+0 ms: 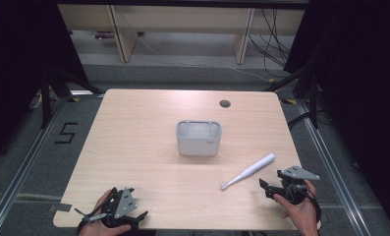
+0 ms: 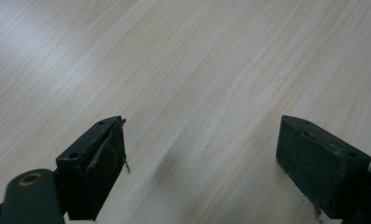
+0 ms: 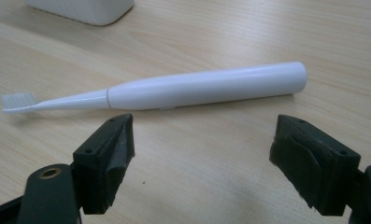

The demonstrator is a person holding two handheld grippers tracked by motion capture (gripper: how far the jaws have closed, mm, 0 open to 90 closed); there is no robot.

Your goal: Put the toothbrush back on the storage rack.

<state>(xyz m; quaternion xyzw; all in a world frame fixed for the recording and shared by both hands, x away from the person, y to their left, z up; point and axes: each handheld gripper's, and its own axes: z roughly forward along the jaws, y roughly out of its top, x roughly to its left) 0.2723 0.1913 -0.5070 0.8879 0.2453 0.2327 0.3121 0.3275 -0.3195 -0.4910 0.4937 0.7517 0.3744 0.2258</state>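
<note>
Both grippers sit at bottom of high view: left gripper (image 1: 118,209) at lower left w/ jaws apart & nothing btwn them, over bare wooden table (image 2: 211,60) in its own view; right gripper (image 1: 276,186) at lower right, jaws also spread wide, clamped on nothing. White electric toothbrush (image 3: 174,91) lies flat on table just beyond right jaws, not touching, brush head toward left of right gripper view. Grey holder (image 1: 199,138) stands mid-frame, apart from toothbrush.

- A lab or test bay: a lone table (image 1: 133,147) on grey floor (image 1: 30,162).
- Black curtains (image 1: 15,59) hang at both sides.
- Loose cables (image 1: 273,44) trail behind.
</note>
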